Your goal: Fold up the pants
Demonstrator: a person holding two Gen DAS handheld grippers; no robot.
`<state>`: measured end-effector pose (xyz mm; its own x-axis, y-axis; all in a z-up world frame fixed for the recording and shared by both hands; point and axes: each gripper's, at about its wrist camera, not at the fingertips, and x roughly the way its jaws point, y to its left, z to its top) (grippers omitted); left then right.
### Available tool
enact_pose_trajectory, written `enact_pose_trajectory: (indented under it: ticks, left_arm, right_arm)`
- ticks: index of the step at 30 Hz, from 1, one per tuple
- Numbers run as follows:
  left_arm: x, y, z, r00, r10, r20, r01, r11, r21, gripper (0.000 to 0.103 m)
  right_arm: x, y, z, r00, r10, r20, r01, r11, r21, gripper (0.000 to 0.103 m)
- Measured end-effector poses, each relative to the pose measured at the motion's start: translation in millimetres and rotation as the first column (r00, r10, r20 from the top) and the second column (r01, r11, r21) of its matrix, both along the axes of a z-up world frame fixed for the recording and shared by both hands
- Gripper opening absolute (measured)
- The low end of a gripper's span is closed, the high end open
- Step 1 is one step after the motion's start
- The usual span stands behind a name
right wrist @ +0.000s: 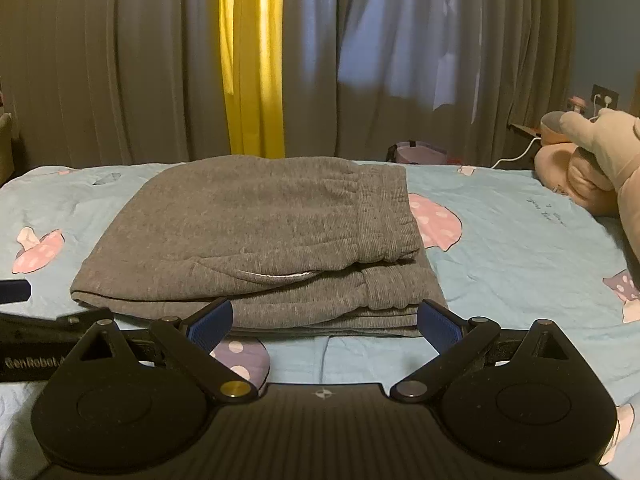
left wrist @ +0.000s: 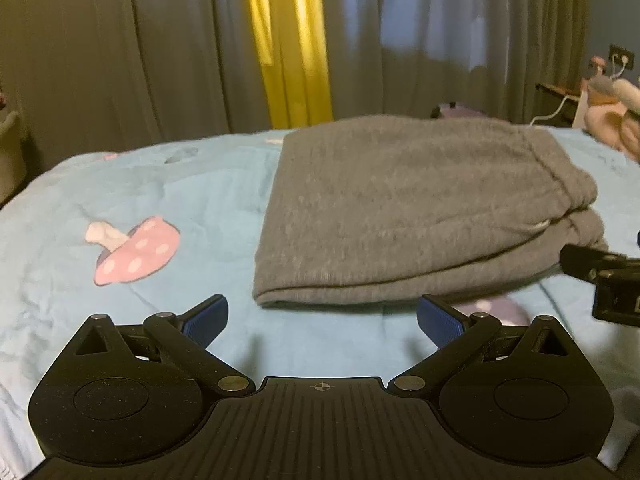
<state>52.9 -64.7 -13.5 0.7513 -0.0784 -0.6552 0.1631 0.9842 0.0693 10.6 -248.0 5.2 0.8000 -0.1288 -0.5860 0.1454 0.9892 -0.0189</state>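
- Both jaws stand wide apart and hold nothing: the left gripper (left wrist: pixel 322 320) hangs over bare sheet just short of the pants' near left corner, and the right gripper (right wrist: pixel 325 325) sits just before the near edge of the stack, its blue pads (right wrist: pixel 210 324) level with the lowest layers.
- Pants (right wrist: pixel 256 236): grey sweatpants, folded into a thick, squarish stack in the middle of the bed (right wrist: pixel 500 240). The ribbed waistband (right wrist: pixel 384 216) lies on top toward the right, with a white drawstring (right wrist: pixel 280 276) peeping out below it.
- Handling, as I judge it: soft, limp knit, light, nothing fragile. It will sag and slide apart layer by layer if lifted by one edge, though the fleece should give the pads good friction.
- Where to hold: the closed fold on the left (left wrist: pixel 280 296) is the firmest edge; the right side is loose edges and cuffs that would splay. Pinching all layers at both near corners, or sliding under the whole stack, looks safest.
- The fold looks essentially complete; at most a little squaring or pressing flat seems left.
- Around: a plush toy (right wrist: pixel 592 160) rests on the bed at far right, well apart from the pants. Grey curtains with a yellow strip (right wrist: pixel 252 60) hang behind, and a white cable (right wrist: pixel 516 156) runs to a wall socket.
- In the way: nothing lies between either gripper and the pants. The two grippers are near each other, each showing at the edge of the other's view, so they could bump if both go for the same corner.
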Motion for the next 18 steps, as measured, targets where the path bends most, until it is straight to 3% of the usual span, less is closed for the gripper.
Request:
enact_pose_trajectory:
  ticks: [3,18]
  left_arm:
    - [-0.2,1.9,1.2,1.0,-0.006,-0.012,0.005,0.999,-0.036,0.103]
    - [-2.8,2.5,1.0,1.0,-0.007,-0.021,0.006,0.999,-0.036,0.103]
  right_arm:
    - [1.9,-1.4,-2.1,1.0,-0.005,-0.012,0.005,1.0,0.005,0.099]
    - [-0.1,3.9,-2.3,1.0,0.014,-0.01,-0.014,0.999,-0.032,0.099]
